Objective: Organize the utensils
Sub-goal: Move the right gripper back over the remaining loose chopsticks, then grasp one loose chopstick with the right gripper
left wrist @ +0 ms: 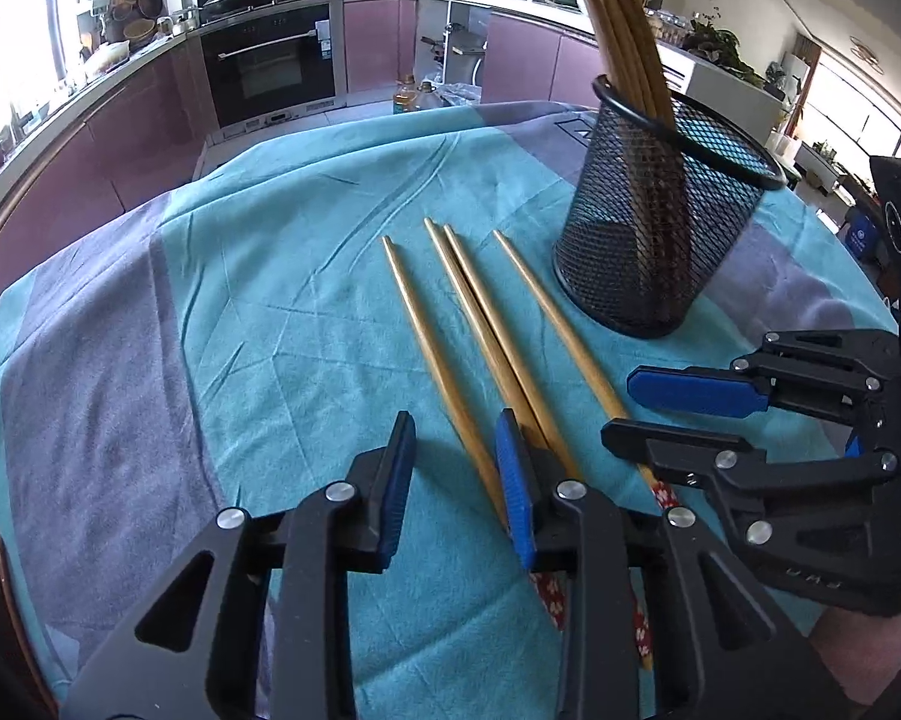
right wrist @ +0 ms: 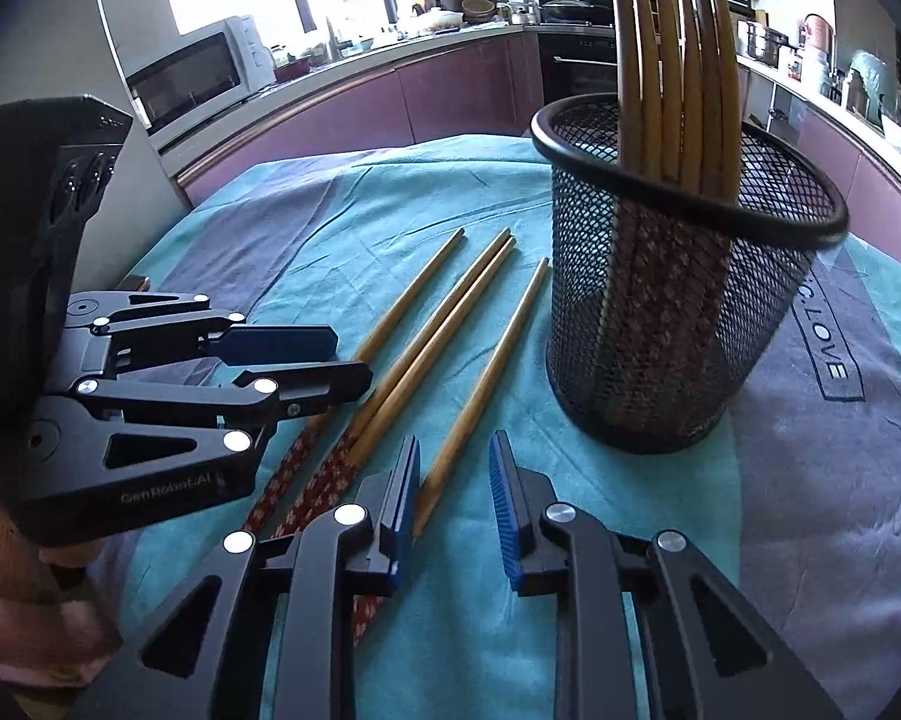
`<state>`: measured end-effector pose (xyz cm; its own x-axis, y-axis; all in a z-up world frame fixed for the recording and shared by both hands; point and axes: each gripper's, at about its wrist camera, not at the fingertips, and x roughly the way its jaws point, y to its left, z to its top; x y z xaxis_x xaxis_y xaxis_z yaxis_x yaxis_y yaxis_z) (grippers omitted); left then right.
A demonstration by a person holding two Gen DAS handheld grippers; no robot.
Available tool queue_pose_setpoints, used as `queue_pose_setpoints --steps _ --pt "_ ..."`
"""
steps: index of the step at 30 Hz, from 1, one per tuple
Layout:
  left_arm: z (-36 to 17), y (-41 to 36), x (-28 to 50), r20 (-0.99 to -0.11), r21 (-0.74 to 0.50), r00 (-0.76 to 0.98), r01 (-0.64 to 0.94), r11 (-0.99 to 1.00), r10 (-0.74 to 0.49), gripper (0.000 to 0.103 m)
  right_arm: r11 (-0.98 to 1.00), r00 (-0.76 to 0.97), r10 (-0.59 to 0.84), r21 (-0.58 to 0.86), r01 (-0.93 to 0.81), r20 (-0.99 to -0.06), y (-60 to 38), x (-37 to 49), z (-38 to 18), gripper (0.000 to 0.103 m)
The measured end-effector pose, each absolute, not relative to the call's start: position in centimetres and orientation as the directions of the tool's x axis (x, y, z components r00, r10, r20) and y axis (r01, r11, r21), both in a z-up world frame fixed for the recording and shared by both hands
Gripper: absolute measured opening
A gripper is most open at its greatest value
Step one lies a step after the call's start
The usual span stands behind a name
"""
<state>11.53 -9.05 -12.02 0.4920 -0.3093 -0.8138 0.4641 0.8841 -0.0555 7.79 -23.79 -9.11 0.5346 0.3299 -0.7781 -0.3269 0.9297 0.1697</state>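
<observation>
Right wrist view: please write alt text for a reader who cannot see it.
Four loose bamboo chopsticks lie on a teal cloth beside a black mesh cup holding more chopsticks. Two black tongs with blue pads hover open over their patterned ends.

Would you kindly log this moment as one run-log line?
left gripper: open, empty | right gripper: open, empty | four chopsticks: on cloth | mesh holder: upright, holds chopsticks

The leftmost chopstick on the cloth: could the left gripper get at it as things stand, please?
Probably yes: the leftmost chopstick lies apart from the others, already between the left gripper's open jaws, nothing covering it.
</observation>
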Motion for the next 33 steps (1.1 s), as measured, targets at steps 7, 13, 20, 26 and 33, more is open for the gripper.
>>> queue_pose_setpoints --steps 7,13,20,26,33 --pt "-12.2 -9.4 12.7 -0.819 -0.054 0.493 0.441 0.896 -0.293 0.014 0.939 0.546 0.324 0.192 -0.285 -0.772 -23.8 8.8 -9.4 0.013" --pt "-12.2 -8.9 12.1 -0.806 -0.063 0.519 0.403 0.913 -0.285 0.008 0.928 0.547 0.37 0.283 -0.241 -0.75 -25.3 8.6 -9.5 0.006" --pt "-11.4 -8.0 10.7 -0.789 -0.103 0.521 0.41 0.906 -0.325 0.008 0.913 0.577 0.408 0.305 -0.271 -0.707 -26.0 7.3 -8.3 0.006" --pt "-11.5 -8.2 9.7 -0.798 -0.107 0.489 0.459 0.882 -0.351 0.008 0.897 0.525 0.428 0.276 -0.344 -0.736 -24.6 7.0 -8.5 0.006" --pt "-12.2 -8.4 10.2 -0.818 -0.101 0.456 0.486 0.868 -0.35 0.011 0.902 0.495 0.408 0.256 -0.347 -0.767 -24.0 8.0 -9.2 0.007"
